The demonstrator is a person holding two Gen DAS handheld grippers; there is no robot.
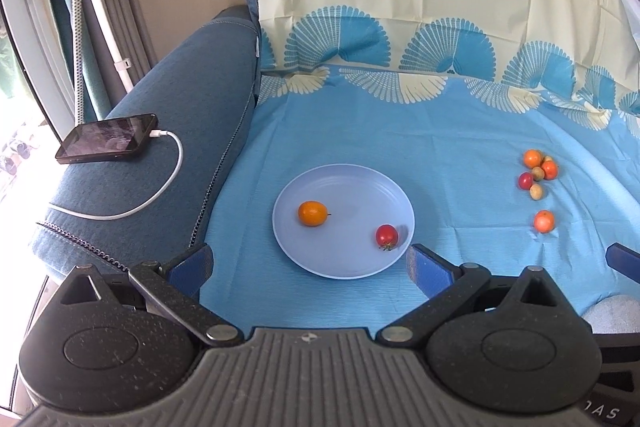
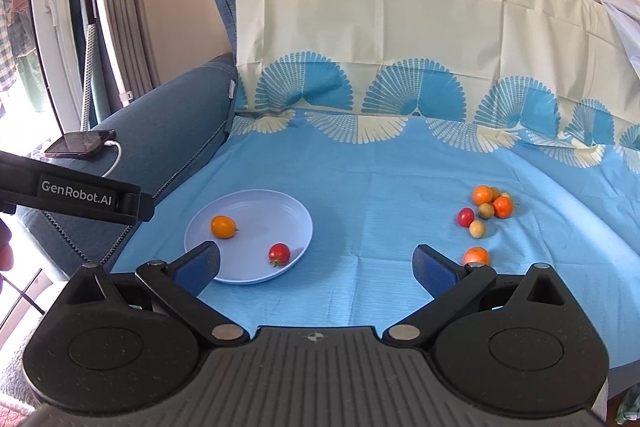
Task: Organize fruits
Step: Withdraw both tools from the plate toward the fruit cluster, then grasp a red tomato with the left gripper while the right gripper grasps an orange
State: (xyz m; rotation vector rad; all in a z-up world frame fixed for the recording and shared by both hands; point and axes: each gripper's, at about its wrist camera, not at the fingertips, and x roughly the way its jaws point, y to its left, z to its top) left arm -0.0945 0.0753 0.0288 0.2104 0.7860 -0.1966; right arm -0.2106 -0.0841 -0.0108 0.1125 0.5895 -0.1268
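A pale blue plate point(image 1: 360, 187) point(image 2: 280, 211) lies on the blue sheet and holds an orange fruit point(image 1: 312, 213) point(image 2: 223, 226) and a red tomato point(image 1: 386, 236) point(image 2: 279, 253). A cluster of several small orange, red and tan fruits point(image 1: 537, 171) point(image 2: 486, 209) lies to the right, with one orange fruit point(image 1: 544, 221) point(image 2: 476, 256) apart, nearer me. My left gripper point(image 1: 310, 267) is open and empty just before the plate's near rim. My right gripper point(image 2: 316, 263) is open and empty between plate and cluster; the lone orange fruit sits just behind its right finger.
A phone point(image 1: 106, 143) point(image 2: 80, 143) on a white charging cable point(image 1: 160, 187) rests on the blue sofa arm at left. A pillow point(image 1: 400, 7) leans along the back. A garment steamer stand point(image 2: 88, 27) stands by the window. The left gripper's body point(image 2: 76, 195) crosses the right wrist view.
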